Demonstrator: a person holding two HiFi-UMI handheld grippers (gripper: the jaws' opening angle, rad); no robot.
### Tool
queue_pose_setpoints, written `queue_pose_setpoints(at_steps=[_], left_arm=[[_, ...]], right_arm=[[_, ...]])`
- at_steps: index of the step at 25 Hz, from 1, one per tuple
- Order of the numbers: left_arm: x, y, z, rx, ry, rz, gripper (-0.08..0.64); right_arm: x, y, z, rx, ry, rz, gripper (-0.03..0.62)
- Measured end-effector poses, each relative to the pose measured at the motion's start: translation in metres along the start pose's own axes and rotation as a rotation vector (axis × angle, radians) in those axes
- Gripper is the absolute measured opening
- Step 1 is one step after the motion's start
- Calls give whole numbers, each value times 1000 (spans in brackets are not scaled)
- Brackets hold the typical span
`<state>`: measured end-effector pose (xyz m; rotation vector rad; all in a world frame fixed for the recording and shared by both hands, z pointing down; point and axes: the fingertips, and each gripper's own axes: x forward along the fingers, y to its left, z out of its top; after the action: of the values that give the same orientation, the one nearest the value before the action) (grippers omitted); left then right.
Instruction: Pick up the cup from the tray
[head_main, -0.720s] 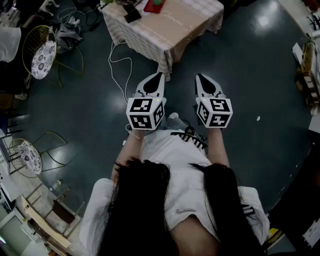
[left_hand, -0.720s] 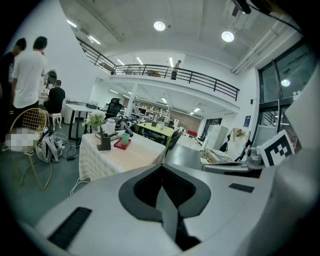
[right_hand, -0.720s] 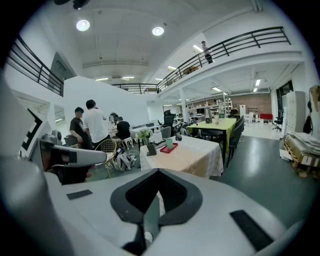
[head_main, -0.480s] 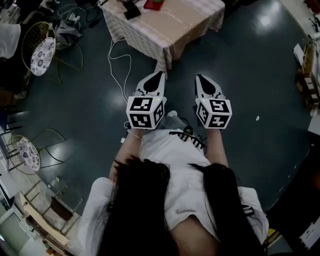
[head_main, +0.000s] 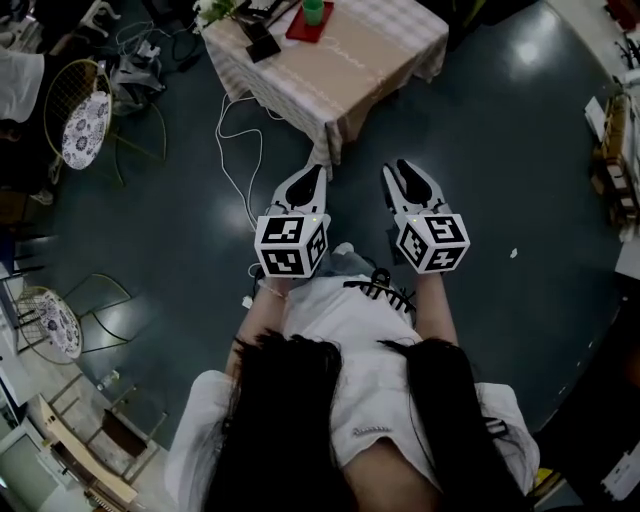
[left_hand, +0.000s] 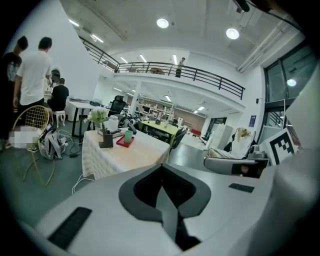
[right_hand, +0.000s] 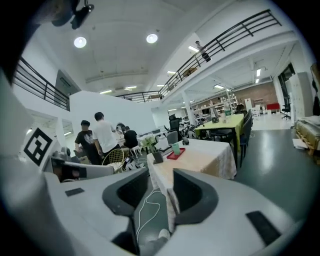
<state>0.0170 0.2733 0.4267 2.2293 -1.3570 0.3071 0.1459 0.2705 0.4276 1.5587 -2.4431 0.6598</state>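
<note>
Distance accounts for the idle pose: the green cup (head_main: 313, 12) stands on a red tray (head_main: 298, 30) on the table (head_main: 360, 60) well ahead, so the left gripper (head_main: 312, 172) is carried with fingers (left_hand: 200, 190) together and the right gripper (head_main: 398, 168) with fingers slightly apart, empty, both aimed toward it.

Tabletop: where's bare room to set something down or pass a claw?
Free: the bare cloth of the table between the red tray and the edges nearest the person. Crowded: the far corner, where tray, green cup, flower pot and black items bunch.
</note>
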Motion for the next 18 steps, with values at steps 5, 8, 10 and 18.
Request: queue_pose_setpoints(at_steps=[5,8,10,18], left_arm=[[28,17,11,-69,12,-19,8],[48,34,16,-69,27,5,8],[64,50,24,-67,36,23,8],[125,104,75,-65,45,32,9]], right_arm=[[20,-9,26,-46,-23,12,307],[41,-21,27,-39,2,-5,319],[59,-28,30,-28,19,-14,325],[129,-48,63,-21,33,-58,328]])
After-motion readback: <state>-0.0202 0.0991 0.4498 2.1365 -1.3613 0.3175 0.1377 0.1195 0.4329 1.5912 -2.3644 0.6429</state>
